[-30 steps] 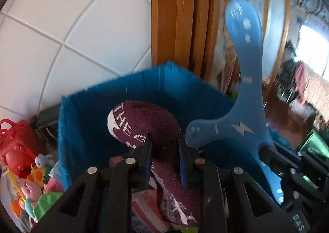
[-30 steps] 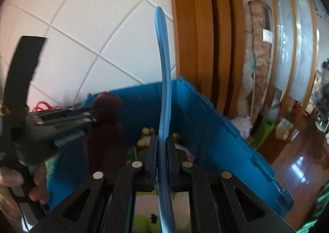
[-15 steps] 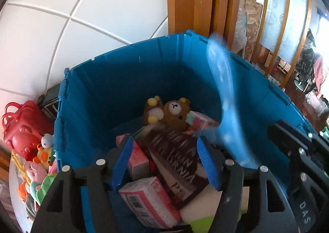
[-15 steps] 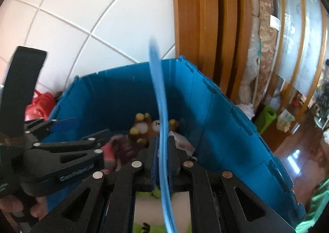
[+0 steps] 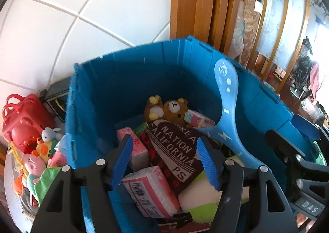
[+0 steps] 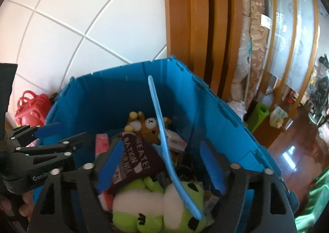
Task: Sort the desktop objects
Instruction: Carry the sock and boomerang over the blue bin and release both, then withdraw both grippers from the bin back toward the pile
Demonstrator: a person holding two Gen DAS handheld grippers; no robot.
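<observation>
Drop-off step is being finished: blue boomerang (image 6: 164, 146) is being released between the opening right gripper (image 6: 159, 166) fingers into the blue bin (image 5: 127, 81), maroon sock (image 5: 176, 148) already lying inside below the half-open, empty left gripper (image 5: 164, 161); next, both grippers likely need withdrawing for remaining objects.

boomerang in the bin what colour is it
Light blue boomerang with white markings; left wrist view shows it best.

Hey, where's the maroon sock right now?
The maroon sock lies inside the blue bin, in front of the brown bear plush, beside the blue boomerang; neither gripper holds it.
</observation>
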